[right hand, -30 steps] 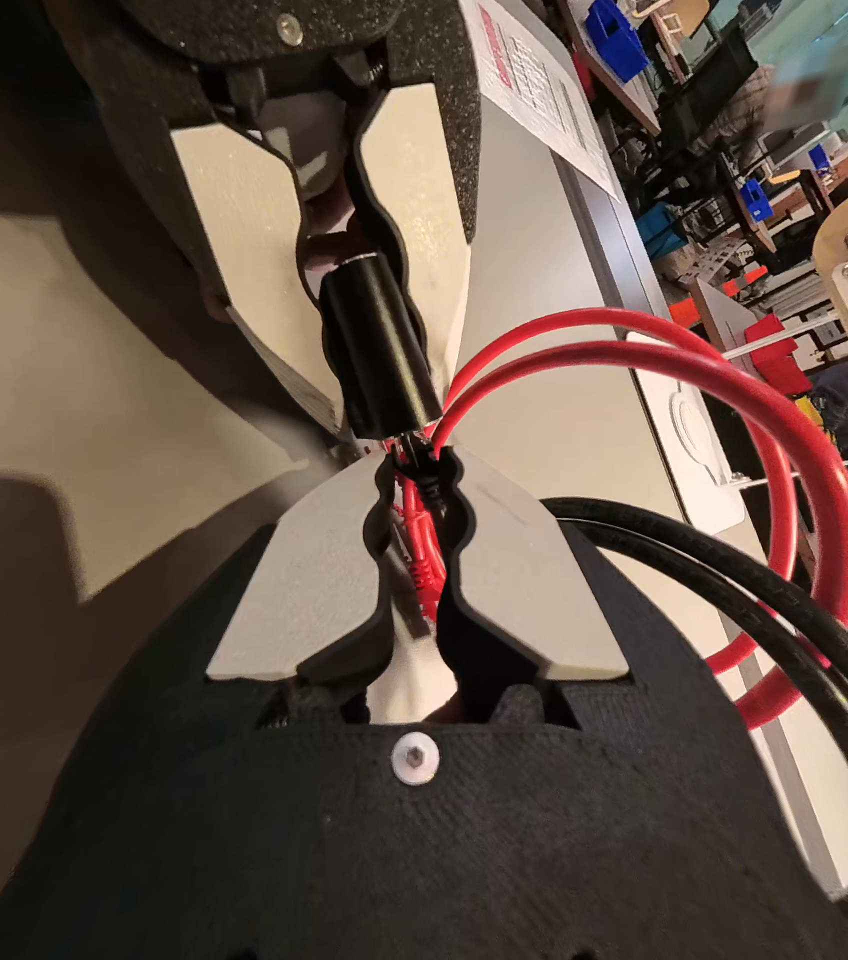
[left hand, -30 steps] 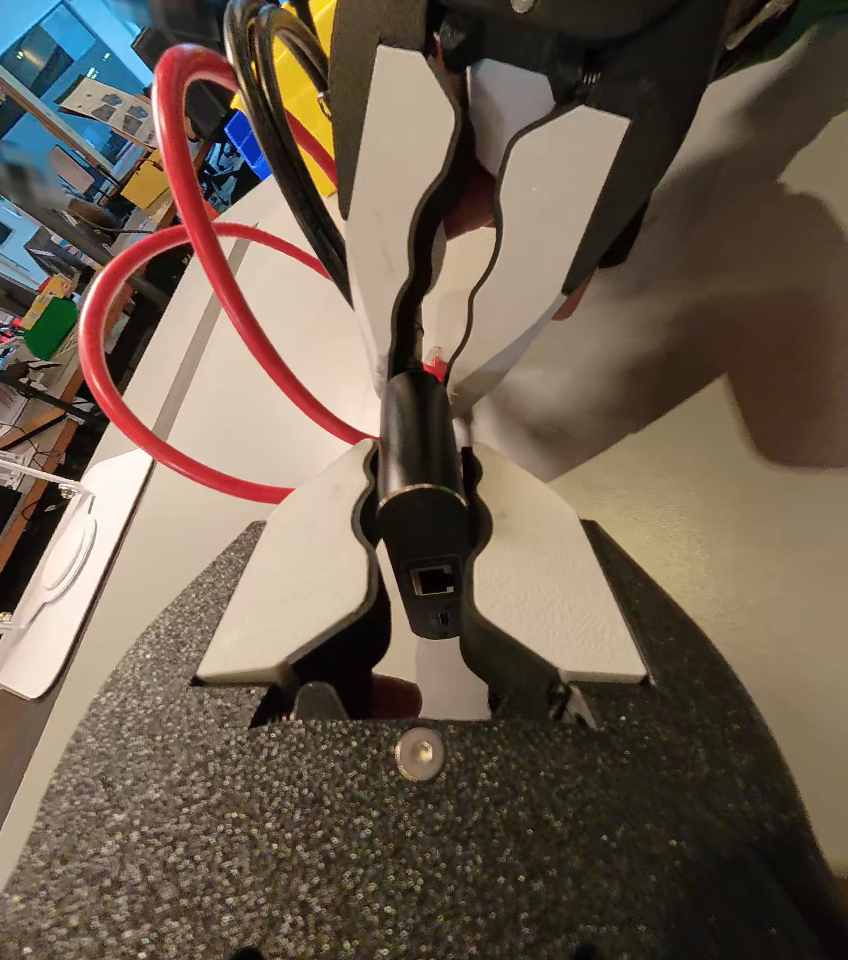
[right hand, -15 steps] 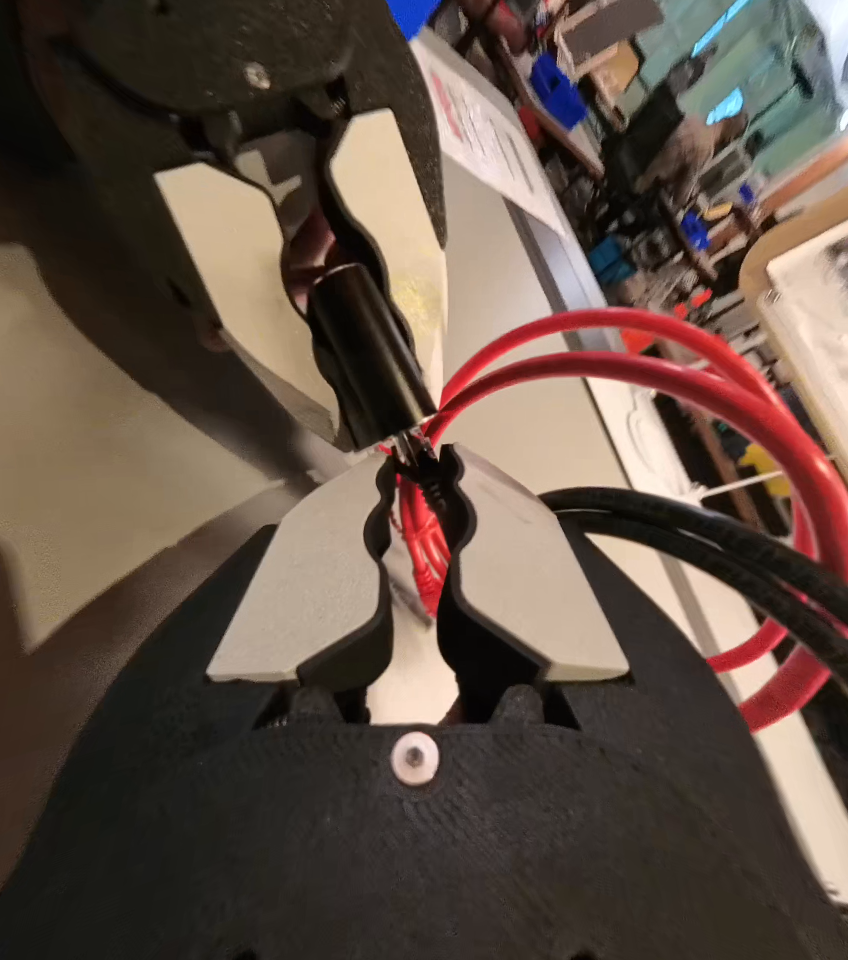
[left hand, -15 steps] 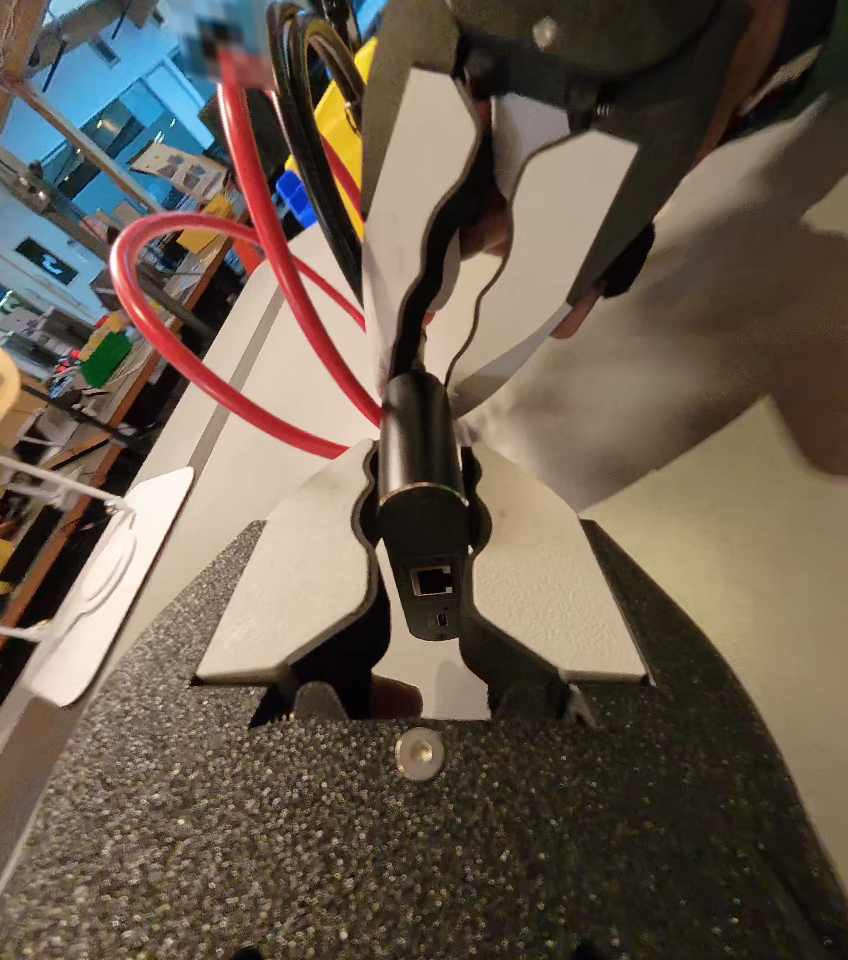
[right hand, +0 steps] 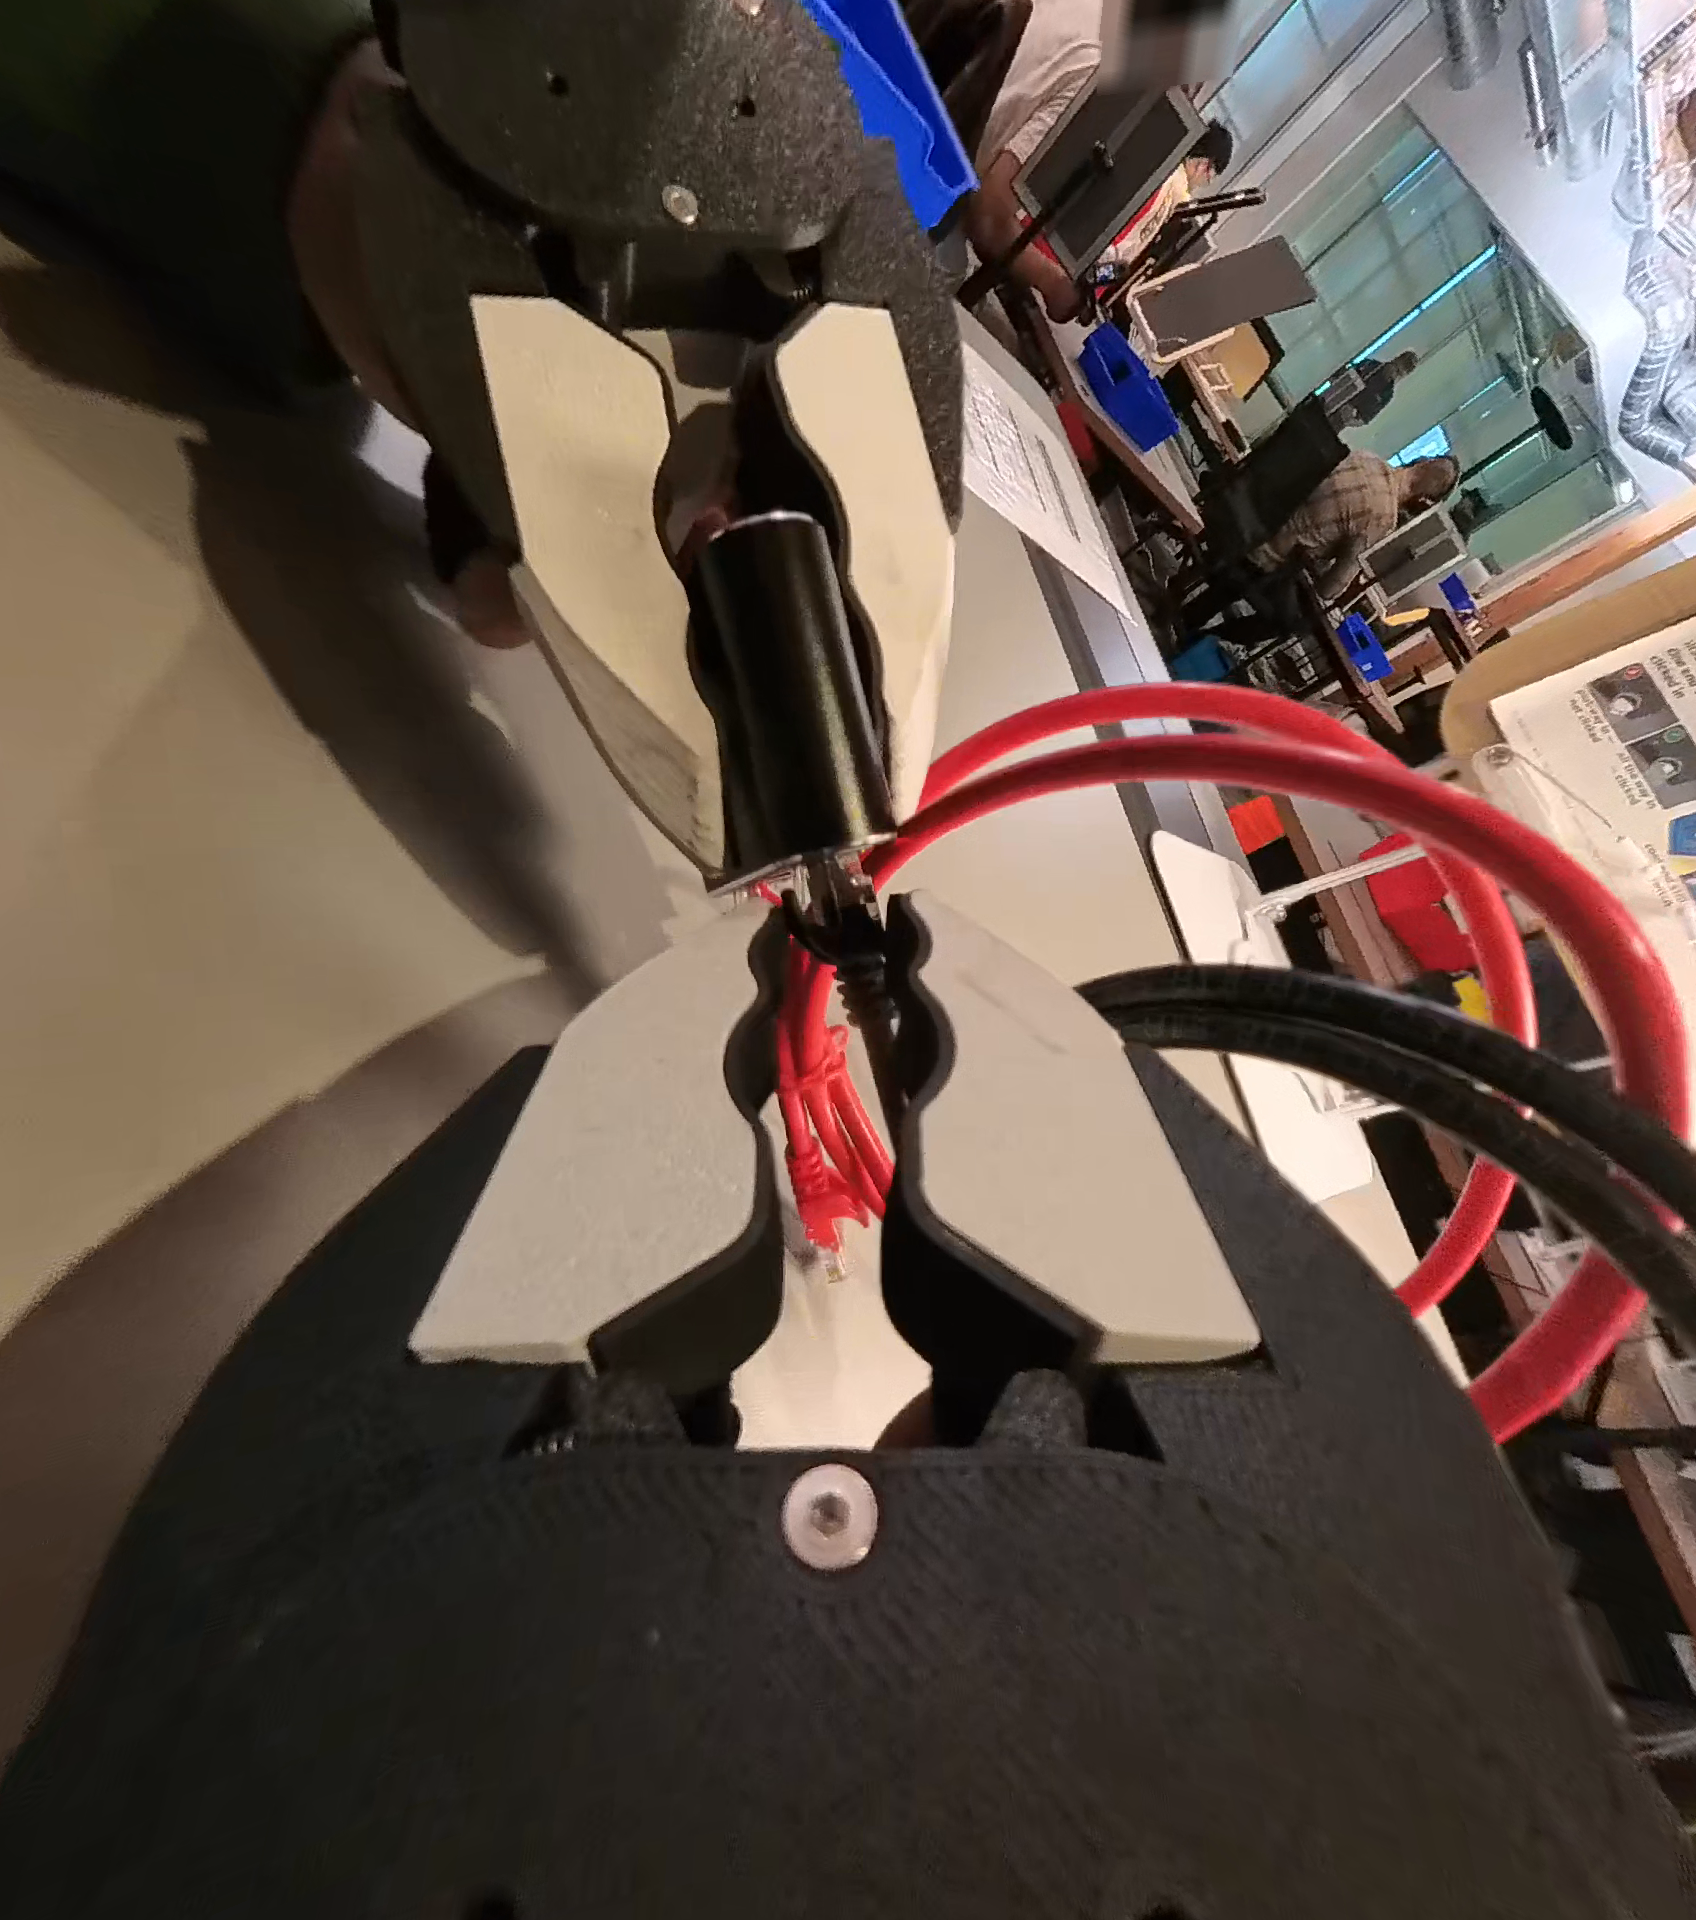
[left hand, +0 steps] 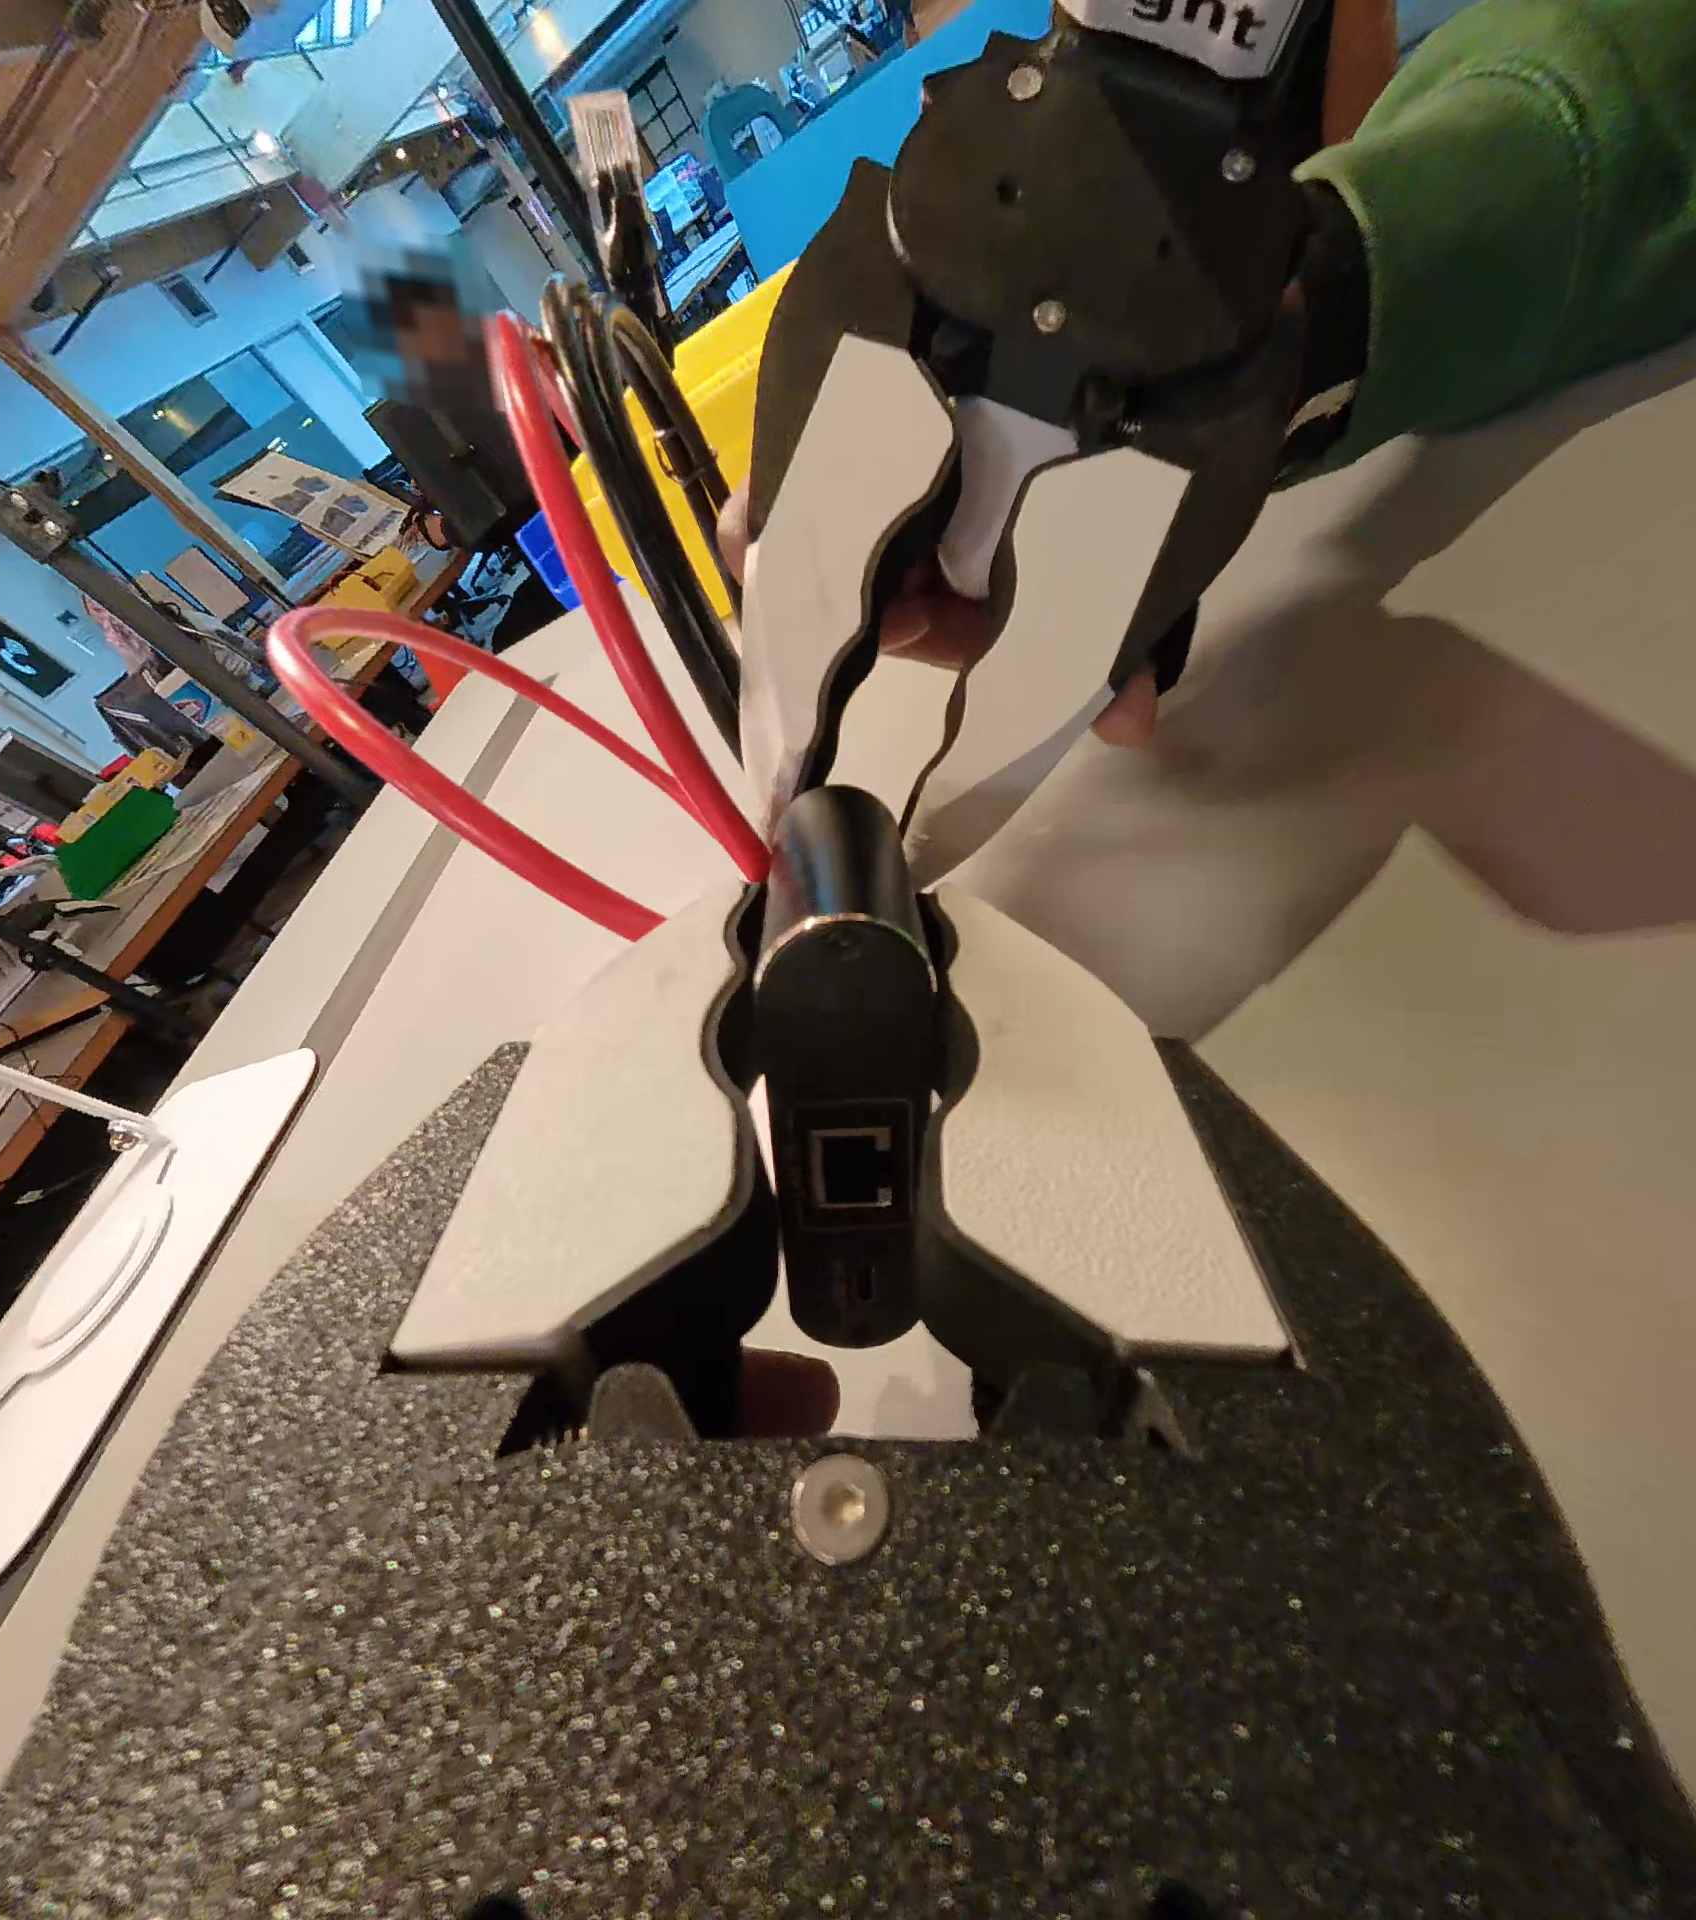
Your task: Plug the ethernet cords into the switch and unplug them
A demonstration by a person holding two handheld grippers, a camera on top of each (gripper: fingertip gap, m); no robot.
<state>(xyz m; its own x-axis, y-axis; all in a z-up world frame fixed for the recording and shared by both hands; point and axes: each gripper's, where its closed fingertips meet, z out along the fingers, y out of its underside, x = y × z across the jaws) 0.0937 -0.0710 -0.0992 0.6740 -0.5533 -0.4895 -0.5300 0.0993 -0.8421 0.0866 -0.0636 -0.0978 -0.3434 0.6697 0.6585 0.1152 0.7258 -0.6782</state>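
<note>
Black and stubby, the switch (left hand: 846, 1049) is sitting low in the centre of the left wrist view, with the left gripper (left hand: 839, 914) clamping its pale fingers (left hand: 615, 1132) around the body. One empty port is facing the camera. Just beyond it, in the upper middle of that frame, the right gripper (left hand: 849, 800) is pointing back toward the switch, its fingers standing slightly apart and nearly meeting the switch's far end; I cannot tell from this side what is lying between them. A green sleeve (left hand: 1571, 208) is showing in the upper right corner behind it.

From the right wrist view, the right gripper (right hand: 828, 935) is closing narrowly around the black cord (right hand: 1446, 1081) just behind its plug, which is sitting at the switch's (right hand: 790, 707) end face in the middle of the frame; whether the pads are truly pinching it is hard to say. A red cord (right hand: 1343, 779) is plugged in beside it, looping out to the right, and its loose red plug end (right hand: 818, 1174) is dangling in the gap between the fingers. The left gripper (right hand: 792, 831) is holding the switch from the top of the frame. A pale table (left hand: 1446, 1195) is lying beneath everything.
</note>
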